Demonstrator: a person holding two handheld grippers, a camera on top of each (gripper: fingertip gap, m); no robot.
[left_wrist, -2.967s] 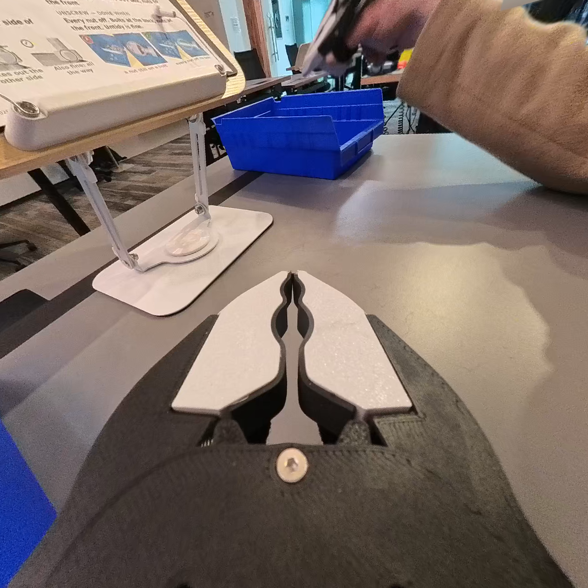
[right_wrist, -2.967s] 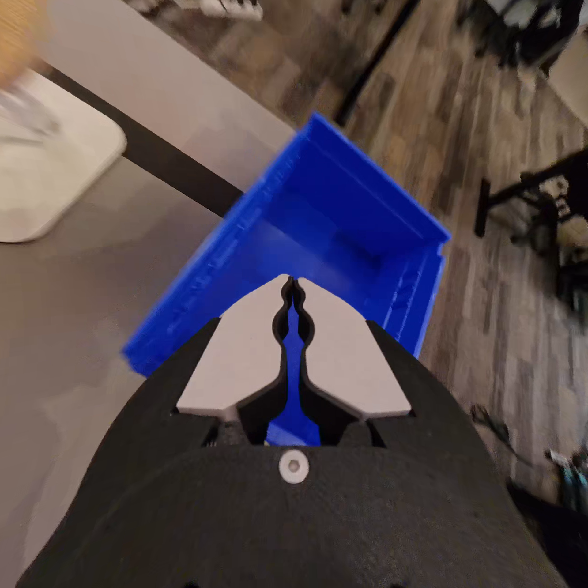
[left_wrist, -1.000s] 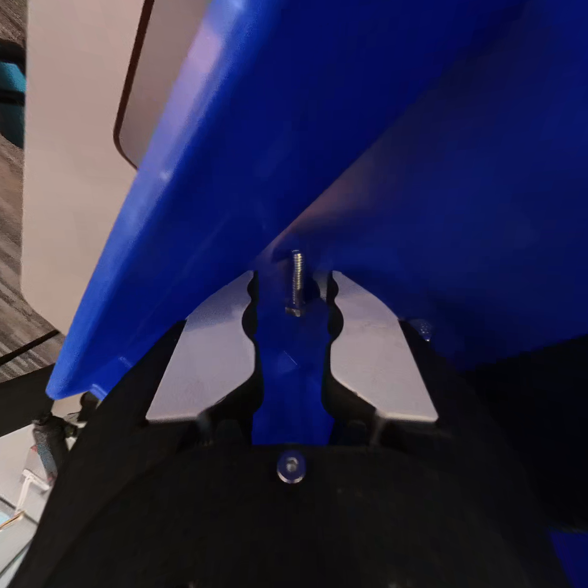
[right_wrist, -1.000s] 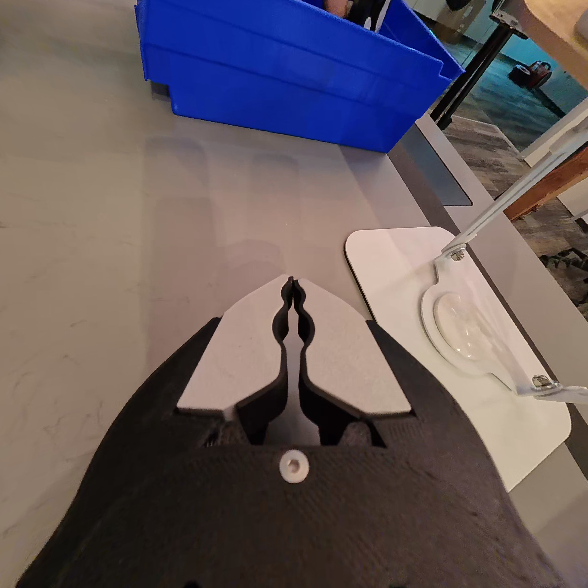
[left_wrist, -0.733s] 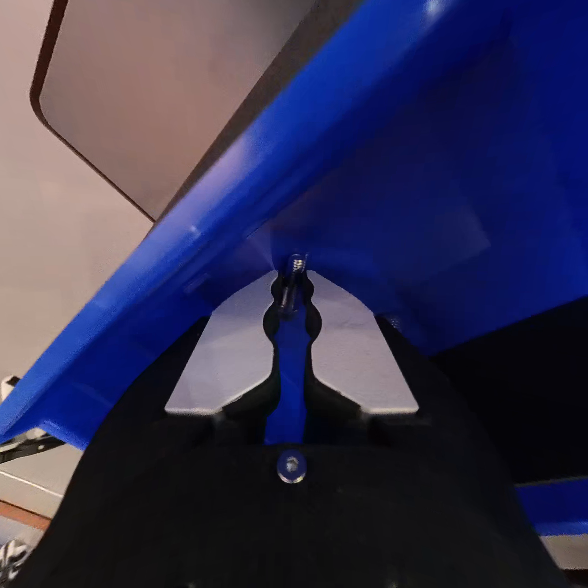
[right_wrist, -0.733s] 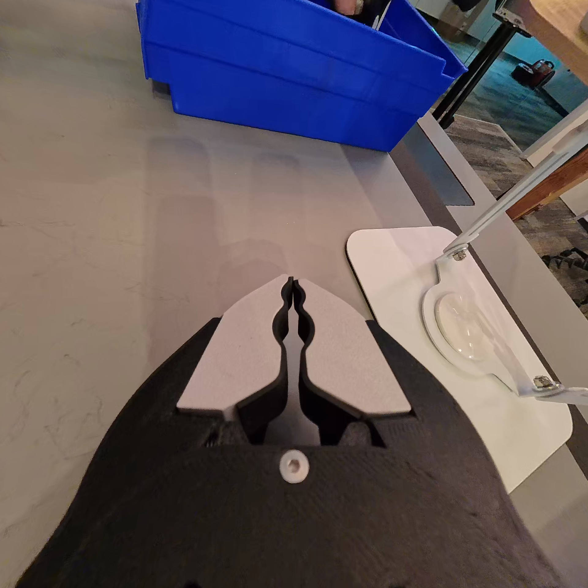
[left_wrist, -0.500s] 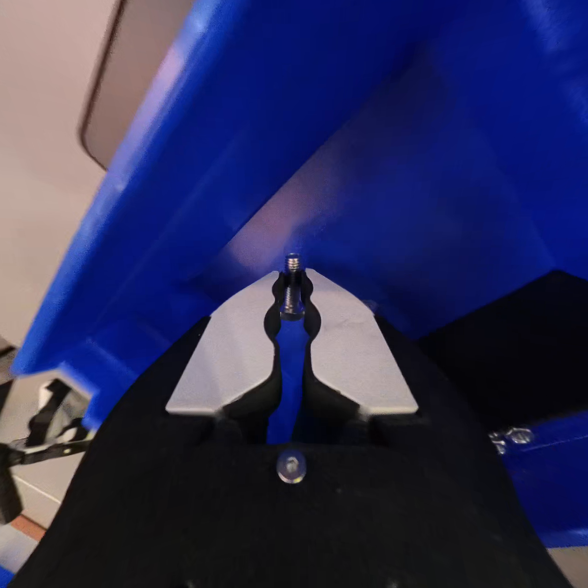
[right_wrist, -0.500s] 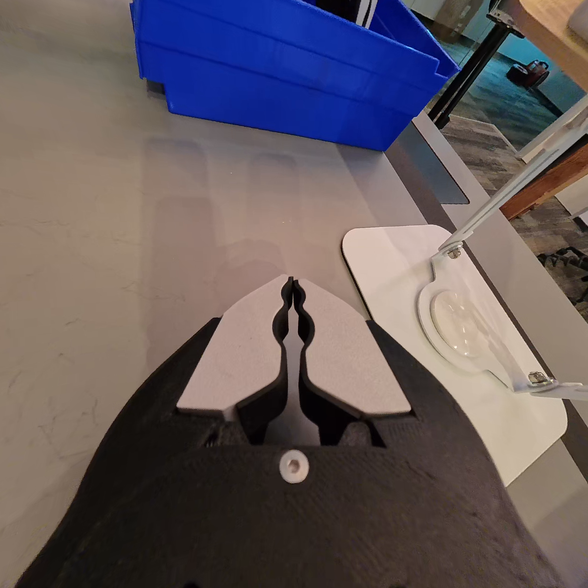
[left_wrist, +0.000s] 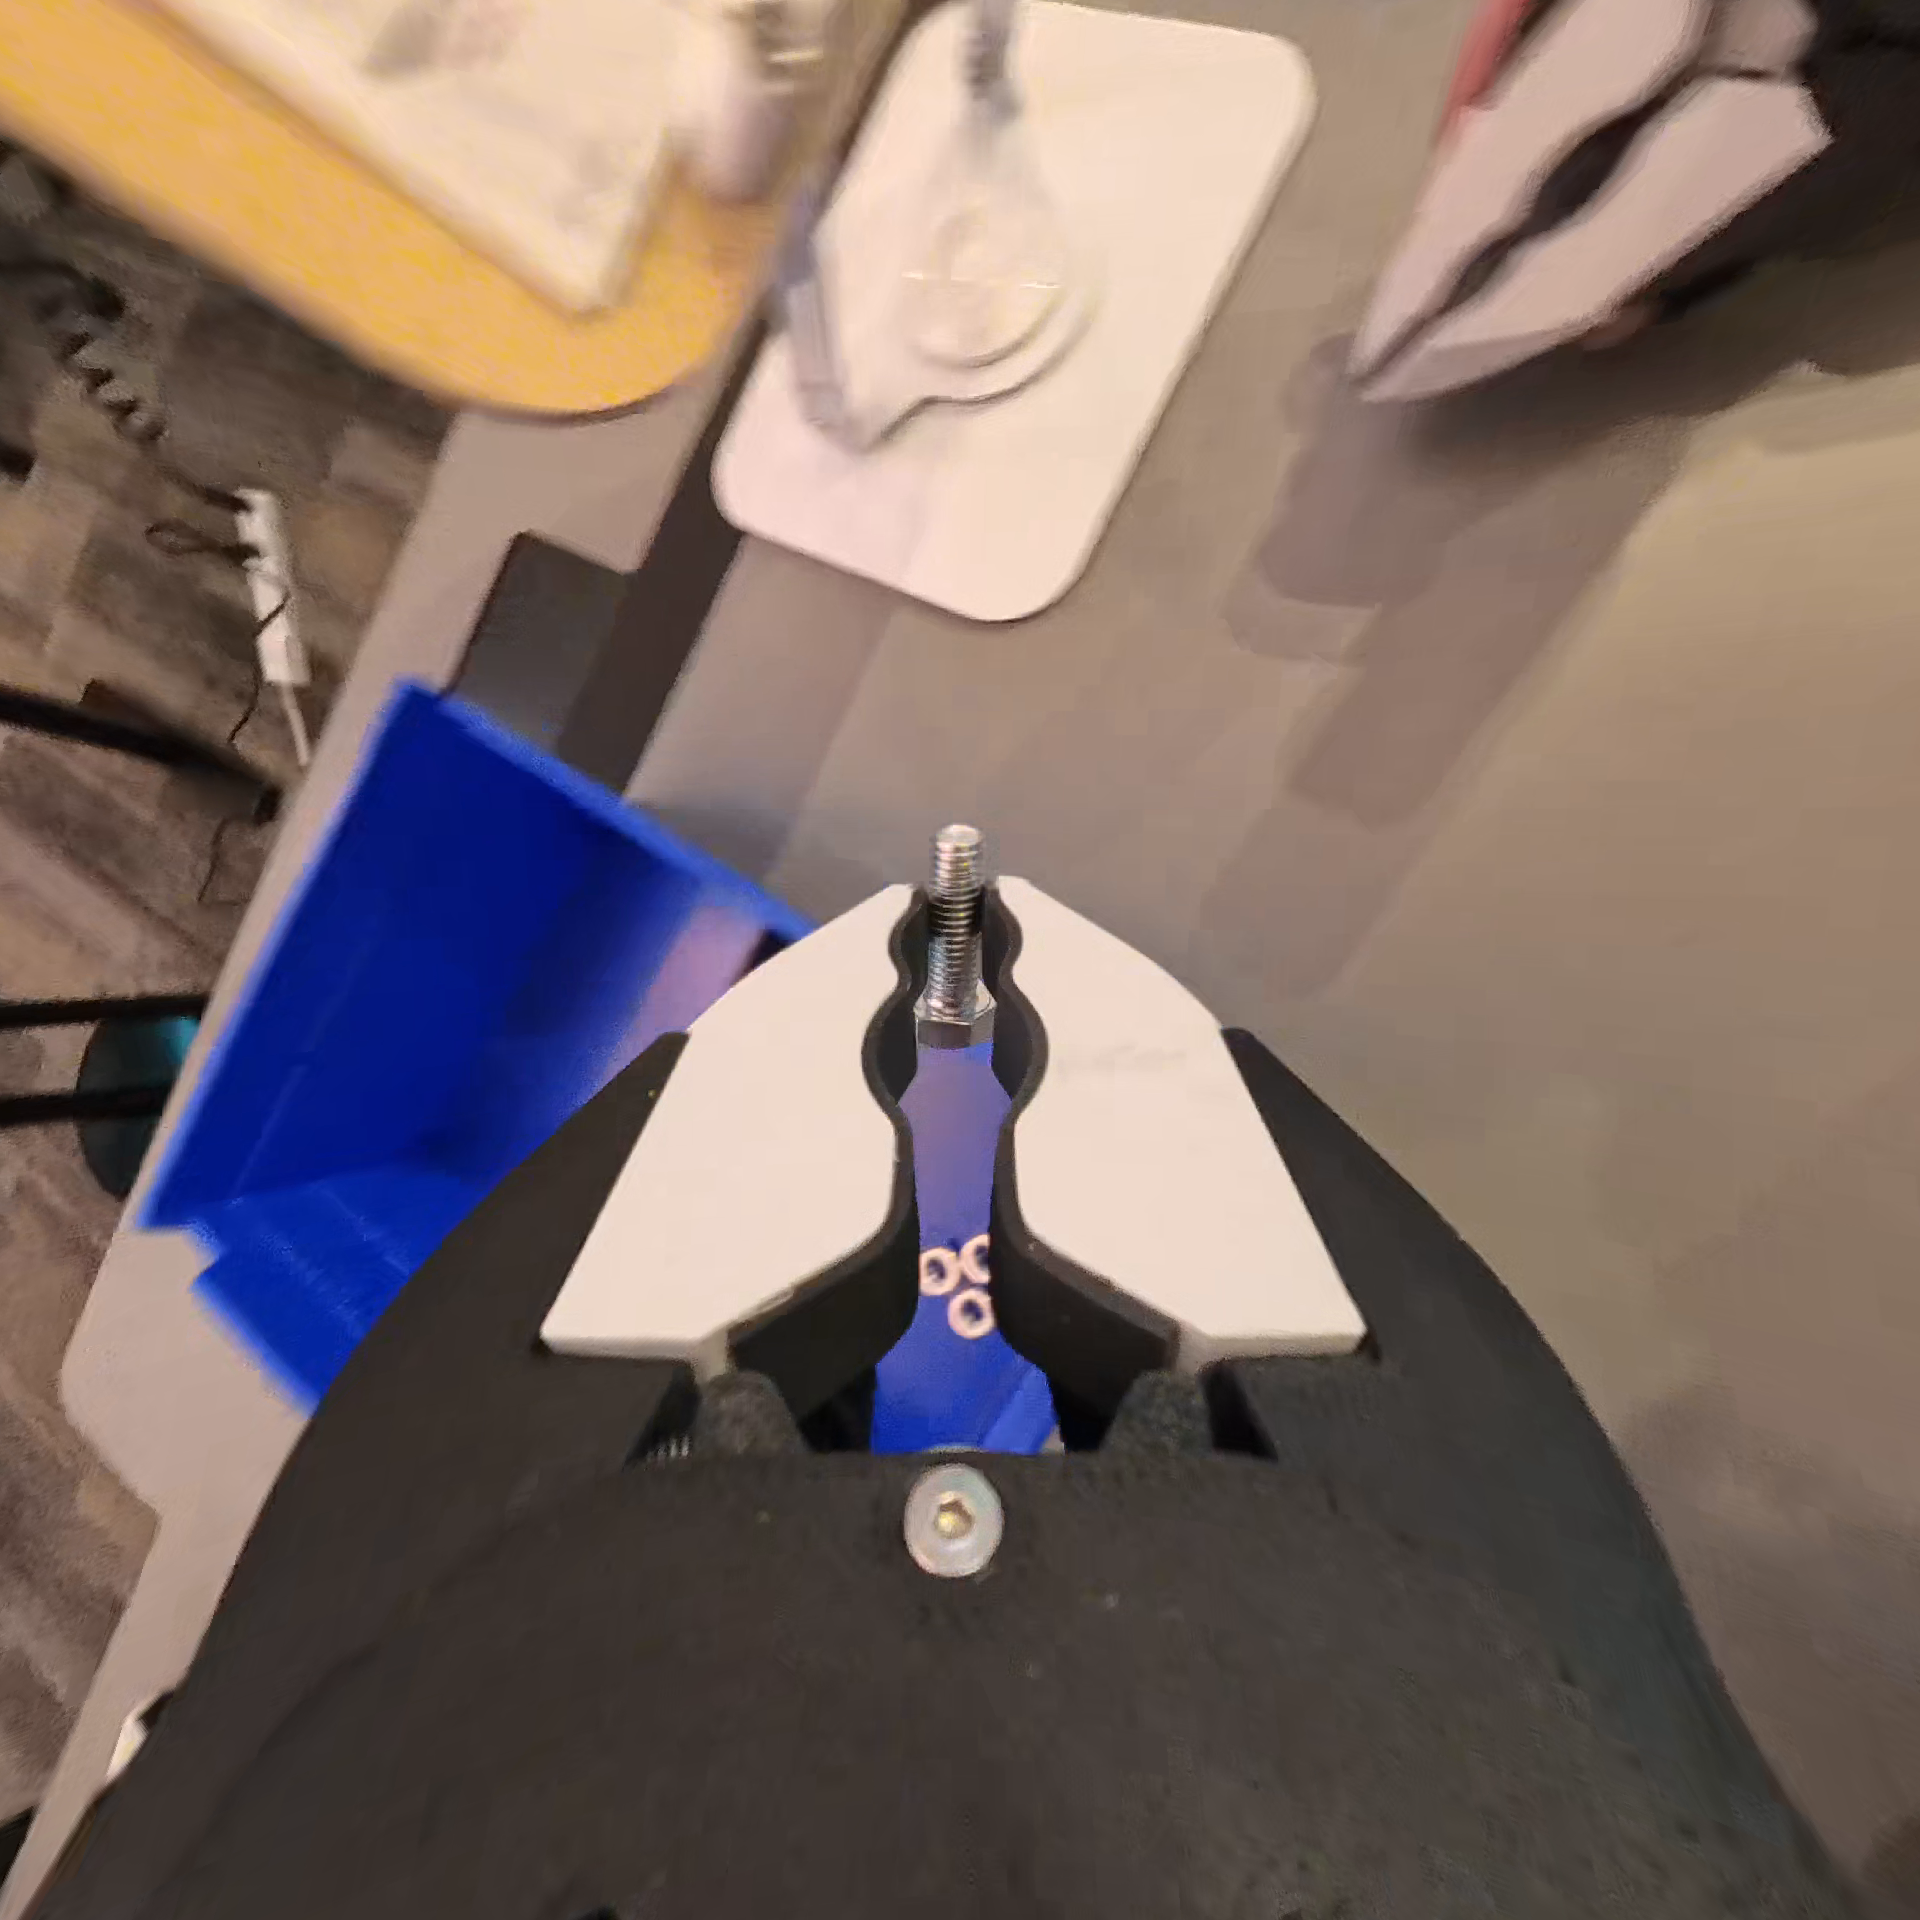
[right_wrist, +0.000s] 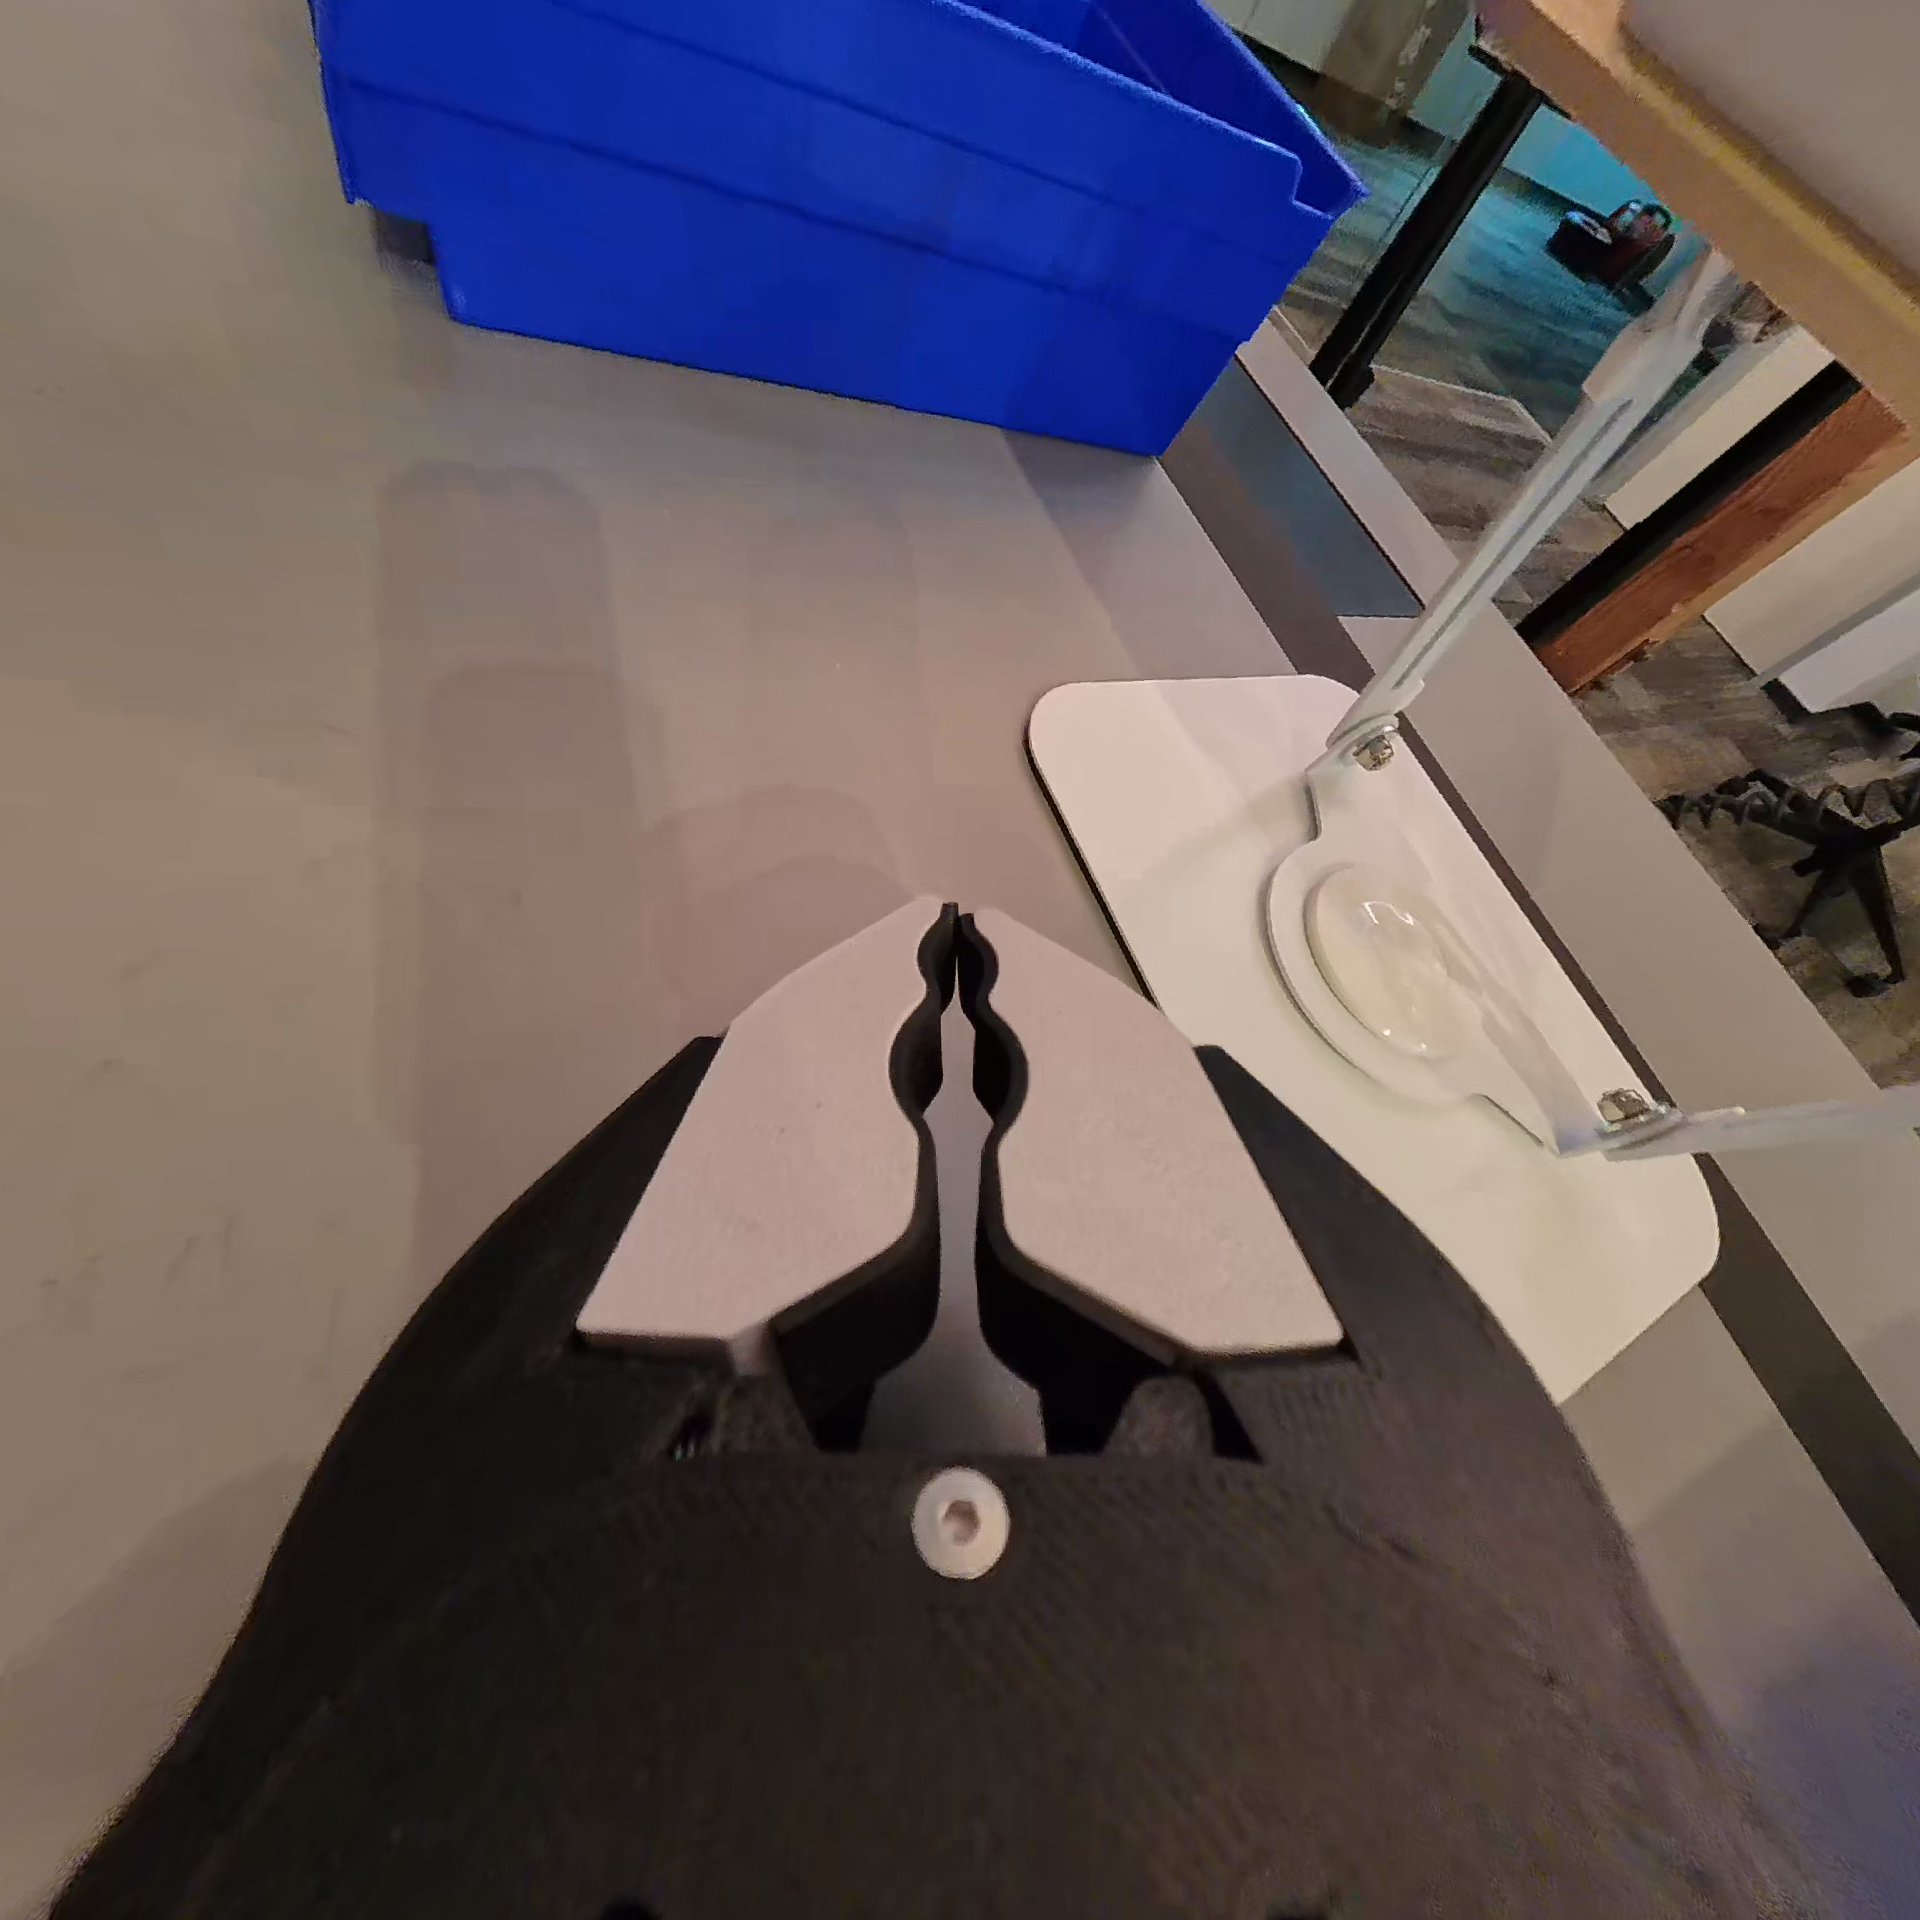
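Left claw (left_wrist: 957, 896) pinching a small bolt (left_wrist: 954, 940) above the blue bin (left_wrist: 436, 997) (perhaps washers inside, blurry), right claw (right_wrist: 952, 914) closed and empty over bare grey worktop (right_wrist: 416, 727), white stand base (right_wrist: 1351, 997) near the edge.

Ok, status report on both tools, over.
Left tool shut on a bolt, above the blue bin. Right tool shut, empty, low over the grey table beside the white stand base. Nothing between them.

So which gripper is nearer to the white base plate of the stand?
Right. The right gripper rests shut on the grey table just beside the white base plate. The left gripper, shut on a bolt, is farther off, above the blue bin.
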